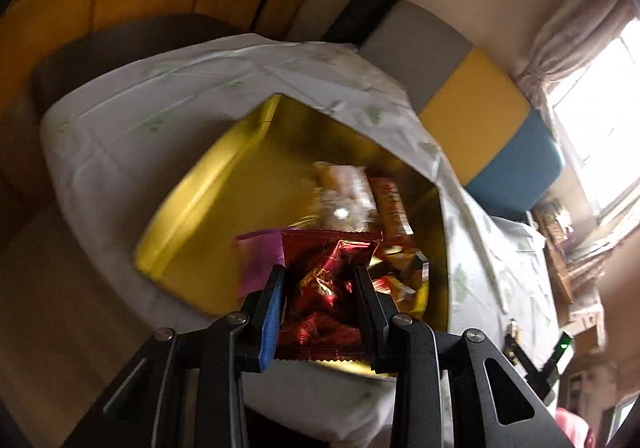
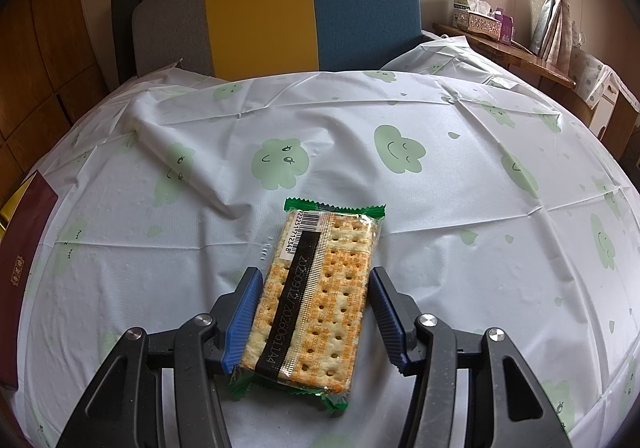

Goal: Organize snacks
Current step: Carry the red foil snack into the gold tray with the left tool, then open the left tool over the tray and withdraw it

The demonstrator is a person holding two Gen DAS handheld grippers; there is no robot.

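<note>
Through the left wrist view I have the left gripper clamped narrow on a red foil snack packet, both pads pressing its sides so the crinkled wrapper bulges between them. I hold it over the gold tin, which sits open on the cloud-print tablecloth; the picture is smeared, so I cannot read the wrapper. The tin already has snacks piled toward its 3 o'clock side: a pale wrapped bar and an orange-red bar at about 1 o'clock from my packet, small gold-wrapped pieces at 3 o'clock, a pink packet at 9 o'clock. The 9 to 11 o'clock part of the tin floor is bare, and I judge that is why I bring the packet in here: a drop into the tin with room to spare. In the right wrist view the right gripper stands half open, its blue pads either side of a green-edged cracker pack lying flat on the cloth, seam and barcode up. The left pad sits just beside the pack's edge, the right pad clearly apart, so nothing is gripped. I read this as a waiting straddle, lined up along the pack's long axis for a pinch across its narrow width. A dark red box lid lies at 9 o'clock, at the picture's edge.
</note>
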